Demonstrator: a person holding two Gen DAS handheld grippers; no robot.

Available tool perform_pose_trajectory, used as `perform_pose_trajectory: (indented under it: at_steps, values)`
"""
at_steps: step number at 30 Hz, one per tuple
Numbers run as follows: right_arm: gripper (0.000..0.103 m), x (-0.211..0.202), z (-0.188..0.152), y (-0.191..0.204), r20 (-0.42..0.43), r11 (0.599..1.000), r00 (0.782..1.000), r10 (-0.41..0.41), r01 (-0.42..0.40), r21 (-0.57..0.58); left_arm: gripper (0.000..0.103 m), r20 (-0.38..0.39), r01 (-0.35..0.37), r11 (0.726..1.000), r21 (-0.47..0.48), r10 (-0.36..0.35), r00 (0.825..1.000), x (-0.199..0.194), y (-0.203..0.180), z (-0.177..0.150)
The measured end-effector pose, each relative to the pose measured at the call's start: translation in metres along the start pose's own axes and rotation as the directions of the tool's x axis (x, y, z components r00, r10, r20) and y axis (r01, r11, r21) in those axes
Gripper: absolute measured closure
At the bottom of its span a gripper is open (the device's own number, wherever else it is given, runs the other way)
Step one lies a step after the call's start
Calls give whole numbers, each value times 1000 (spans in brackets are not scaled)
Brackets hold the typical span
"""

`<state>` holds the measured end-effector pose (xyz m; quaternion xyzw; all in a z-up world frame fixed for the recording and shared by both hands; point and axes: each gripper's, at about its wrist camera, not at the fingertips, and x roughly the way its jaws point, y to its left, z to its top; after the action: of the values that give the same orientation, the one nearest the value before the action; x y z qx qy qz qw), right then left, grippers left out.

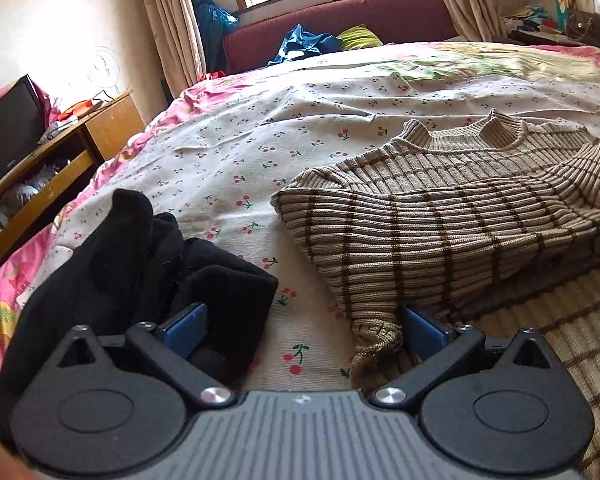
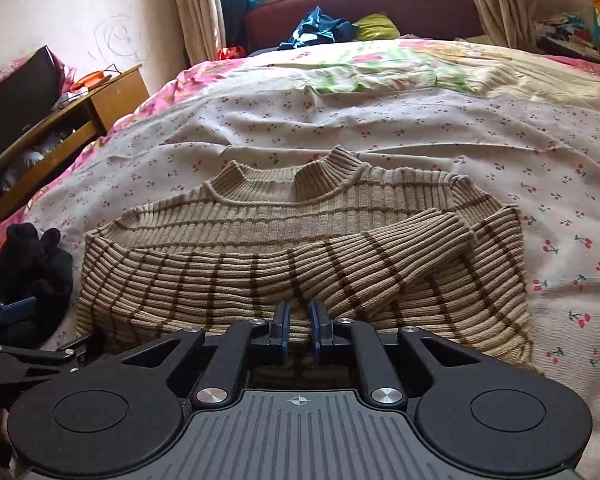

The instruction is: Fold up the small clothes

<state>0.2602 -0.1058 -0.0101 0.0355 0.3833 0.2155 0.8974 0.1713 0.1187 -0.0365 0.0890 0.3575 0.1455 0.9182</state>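
Striped sweater (image 2: 300, 248) lying flat on the cherry-print bedsheet (image 2: 380, 120), sleeves crossed over its front, left gripper (image 1: 304, 328) spread wide at its corner holding nothing, right gripper (image 2: 300, 320) nearly closed over its hem, grip uncertain, black garment (image 1: 140, 256) beside.

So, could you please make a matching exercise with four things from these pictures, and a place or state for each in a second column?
Things:
1. striped sweater
2. black garment
3. left gripper
4. right gripper

Places or states:
A. jaws wide apart
B. lies to the left of the sweater
C. jaws nearly together at the sweater's near edge
D. on the bed, sleeves folded across the front

Pairs: 1-D, 2-B, 3-A, 4-C
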Motion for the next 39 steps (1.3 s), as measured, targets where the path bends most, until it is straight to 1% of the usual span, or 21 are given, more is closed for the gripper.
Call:
perform_pose_trajectory:
  at_steps: [2,4,7,9,11,13,15,17,19,22,25,27,29,31,33,36,39]
  values:
    - [85,-17,-6,-9,10,1000,1000,-1,1,14,0,-3,2,1000,-8,-2,1000,-2,2,-2]
    - [84,-34,-14,-19,14,1000,1000,-20,20,21,0,3,1,1000,-10,-1,1000,-6,3,-3]
    - [84,-57,-26,-32,17,998,999,-34,33,45,0,45,10,999,-32,-9,999,-20,3,0]
    - [84,-67,-35,-39,29,997,999,-35,33,66,0,89,5,999,-44,-1,996,-25,1,9]
    - [84,-73,-41,-42,43,996,999,-29,25,88,0,98,-6,999,-38,9,995,-19,-4,21]
    - [84,-77,-48,-42,53,994,998,-36,30,102,0,81,-13,999,-33,16,997,-6,-9,28]
    - [84,-79,-53,-43,60,994,997,-50,44,99,0,23,-61,998,2,61,998,15,-14,30]
    - [84,-83,-58,-47,51,992,996,-69,63,107,0,-27,-76,997,27,76,997,29,-12,26]
    - [84,-89,-63,-57,41,989,996,-85,79,124,0,-34,-70,997,12,71,997,28,-5,21]
    - [84,-101,-72,-68,27,985,994,-107,103,140,0,-24,-76,997,5,76,997,15,0,17]
    - [84,-113,-81,-73,-2,982,995,-96,95,161,0,-18,-51,999,6,52,999,-7,5,9]
    - [83,-126,-89,-72,-10,983,996,-93,93,159,0,-21,-22,999,25,23,1000,-26,9,-1]
    - [77,-140,-98,-69,-11,985,996,-87,88,150,0,-29,14,998,53,-12,999,-48,11,-15]
    - [77,-152,-106,-67,-19,986,997,-73,75,147,0,-54,36,996,83,-32,998,-68,11,-29]
    - [77,-162,-114,-64,-40,987,997,-66,71,142,0,-78,70,994,89,-63,995,-87,12,-43]
    - [76,-171,-127,-61,-87,987,996,-25,38,153,0,-127,130,989,70,-120,985,-111,15,-58]
    - [75,-177,-138,-60,-132,983,991,12,13,184,0,-171,190,981,45,-180,969,-132,19,-69]
